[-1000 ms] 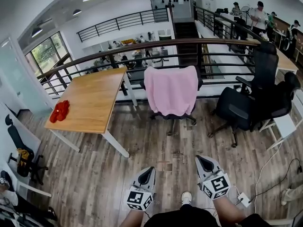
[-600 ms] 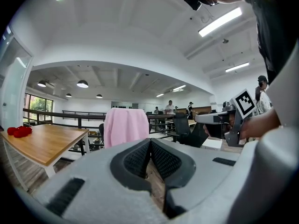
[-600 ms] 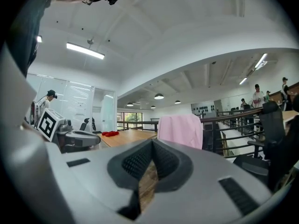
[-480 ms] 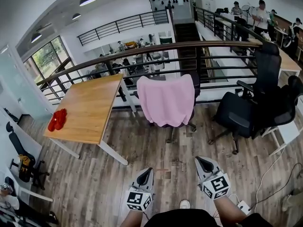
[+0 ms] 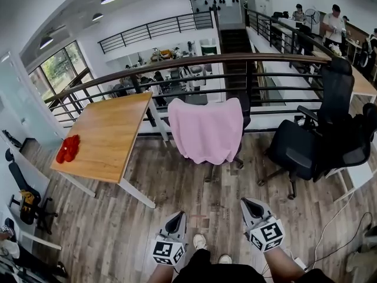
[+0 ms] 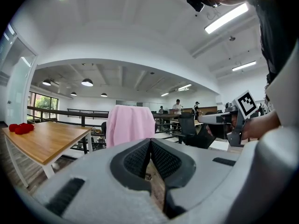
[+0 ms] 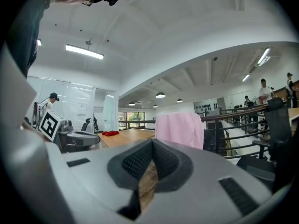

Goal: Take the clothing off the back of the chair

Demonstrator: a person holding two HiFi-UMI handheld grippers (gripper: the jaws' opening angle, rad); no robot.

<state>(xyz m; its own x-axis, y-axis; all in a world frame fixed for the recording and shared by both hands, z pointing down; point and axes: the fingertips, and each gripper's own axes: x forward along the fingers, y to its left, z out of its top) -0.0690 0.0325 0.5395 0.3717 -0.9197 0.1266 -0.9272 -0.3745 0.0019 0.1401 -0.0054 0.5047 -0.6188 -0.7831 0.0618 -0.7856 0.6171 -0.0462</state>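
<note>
On plank floor [image 5: 177, 193] — clothing [image 5: 206, 130] over chair [image 5: 244, 112], table [image 5: 112, 128]

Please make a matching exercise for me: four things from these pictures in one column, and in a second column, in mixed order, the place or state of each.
Column 1
1. pink garment
2. red item
3. black office chair
4. left hand-held gripper

Column 2
A. shut, with nothing between its jaws
B. on the wooden table, near its left edge
C. hung over the back of a chair
D. unoccupied, at the right, beside the railing

Pairs: 1-C, 2-B, 3-D, 4-A
</note>
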